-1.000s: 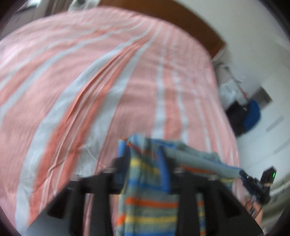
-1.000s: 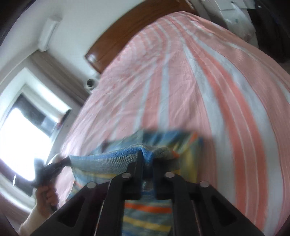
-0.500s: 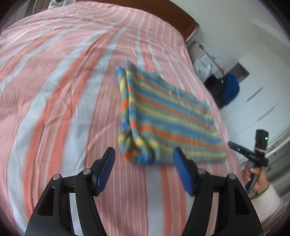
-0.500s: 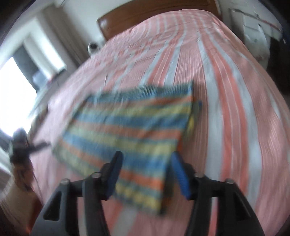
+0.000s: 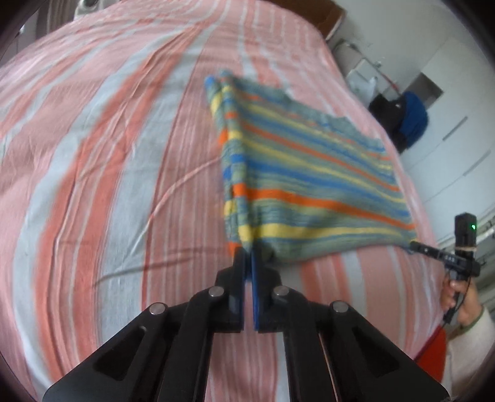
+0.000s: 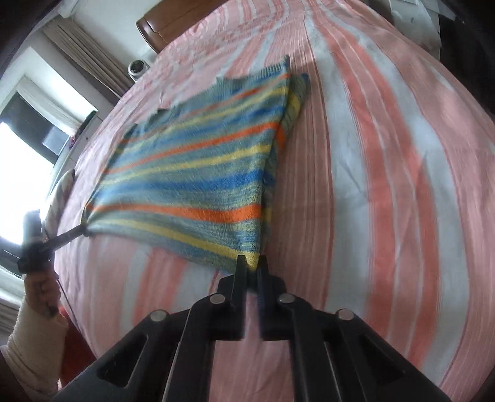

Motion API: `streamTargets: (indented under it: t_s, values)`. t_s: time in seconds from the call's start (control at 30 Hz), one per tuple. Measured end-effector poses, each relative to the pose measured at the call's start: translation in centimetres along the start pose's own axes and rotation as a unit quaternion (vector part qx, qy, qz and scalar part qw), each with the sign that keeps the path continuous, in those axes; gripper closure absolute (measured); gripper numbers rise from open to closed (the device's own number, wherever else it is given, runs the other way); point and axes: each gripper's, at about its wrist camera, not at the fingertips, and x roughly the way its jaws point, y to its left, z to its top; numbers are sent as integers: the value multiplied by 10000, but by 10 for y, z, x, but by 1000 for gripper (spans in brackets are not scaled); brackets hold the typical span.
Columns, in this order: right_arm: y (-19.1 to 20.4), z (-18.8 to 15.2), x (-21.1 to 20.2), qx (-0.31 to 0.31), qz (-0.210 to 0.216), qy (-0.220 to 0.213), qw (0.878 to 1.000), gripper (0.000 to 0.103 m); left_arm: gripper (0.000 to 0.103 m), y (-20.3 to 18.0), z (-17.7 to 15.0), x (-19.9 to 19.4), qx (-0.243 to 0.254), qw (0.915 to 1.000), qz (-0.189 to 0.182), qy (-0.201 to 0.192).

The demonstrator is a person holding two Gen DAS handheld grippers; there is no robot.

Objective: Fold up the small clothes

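Gripping the near corners of a folded, striped knit garment in blue, orange, yellow and grey-green, both grippers held it on the pink-and-white striped bedsheet.

The left gripper had its jaws pressed together on the garment's near left corner; the right gripper was clamped likewise on the near right corner. The garment lay flat on the bed, its folded edge on the left gripper's side, a wooden headboard beyond.

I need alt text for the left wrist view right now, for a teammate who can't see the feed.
The left gripper is shut on the near corner of a folded blue, yellow and orange striped knit garment lying on a pink and white striped bedspread. At far right, the right gripper holds the garment's other near corner.
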Motion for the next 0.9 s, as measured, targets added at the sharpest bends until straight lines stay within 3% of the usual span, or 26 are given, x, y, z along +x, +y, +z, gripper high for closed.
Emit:
streamTargets:
  t_s: [0.07, 0.1, 0.13, 0.17, 0.2, 0.23, 0.27, 0.37, 0.47, 0.6, 0.67, 0.73, 0.8, 0.9]
  values:
    - [1, 6, 5, 16, -14, -58, 10000, 96, 88, 7, -4, -5, -231, 9997, -64, -64]
    - [2, 6, 3, 17, -69, -123, 9999, 87, 85, 9, -8, -13, -290, 9995, -51, -130]
    - [6, 5, 1, 14, -123, -196, 9997, 81, 71, 9, -15, -25, -297, 9993, 15, -225]
    - [7, 0, -6, 25, -197, -265, 9995, 67, 53, 9, -21, -34, -267, 9991, 75, -308]
    - [8, -8, -16, 14, -180, -354, 9992, 52, 43, 6, -30, -47, -215, 9985, 204, -467]
    - [10, -14, -27, -29, -200, -485, 9986, 45, 28, 3, -40, -58, -176, 9971, 358, -641]
    - [13, -22, -36, -104, -289, -642, 9975, 36, 22, -1, -46, -66, -145, 9957, 476, -785]
    - [17, -54, -58, -221, -589, -1000, 9930, 34, 10, -10, -73, -78, -66, 9889, 964, -1129]
    - [18, -83, -64, -213, -826, -1301, 9878, 34, 9, -8, -93, -68, -79, 9784, 1524, -1395]
    - [21, -115, -64, -416, -1361, -1767, 9739, 31, 7, -5, -102, -43, 180, 9664, 2128, -1430]
    - [20, -122, -59, -416, -1565, -1920, 9679, 22, 3, -7, -103, -39, 353, 9615, 2247, -1541]
    - [15, -125, -52, -403, -1619, -1890, 9677, 20, 2, -5, -103, -37, 358, 9614, 2267, -1520]
    - [10, -125, -47, -407, -1582, -1867, 9687, 10, 1, -2, -104, -37, 255, 9627, 2203, -1547]
    - [6, -126, -40, -445, -1414, -1859, 9713, 4, 0, 1, -108, -36, 185, 9639, 2139, -1573]
